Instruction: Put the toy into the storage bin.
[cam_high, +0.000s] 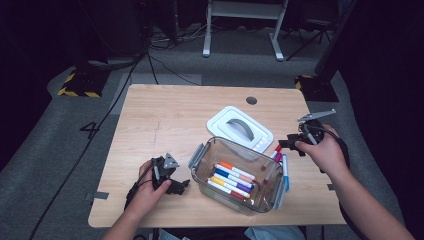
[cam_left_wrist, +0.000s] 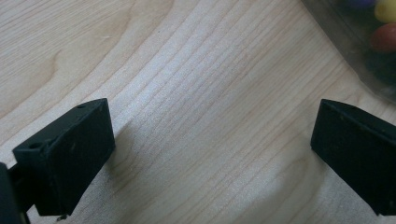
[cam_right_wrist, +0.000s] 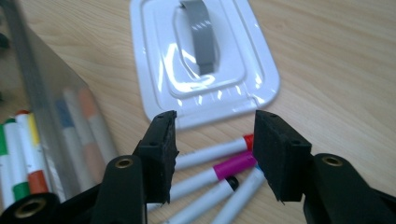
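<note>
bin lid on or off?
Off. The white lid lies flat on the table behind the clear bin, whose top is open, with markers showing inside.

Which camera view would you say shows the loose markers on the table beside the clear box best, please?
The right gripper view: the loose markers lie close between its open jaws, with red, magenta and black caps distinct. The high view shows them small, right of the clear box. The left gripper view shows bare table.

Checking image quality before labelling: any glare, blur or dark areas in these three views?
High view: room beyond the light wooden table is near black. Right gripper view: glare streaks on the glossy white plastic lid; markers behind the clear plastic box wall look smeared. Left gripper view: box corner is out of focus.
</note>
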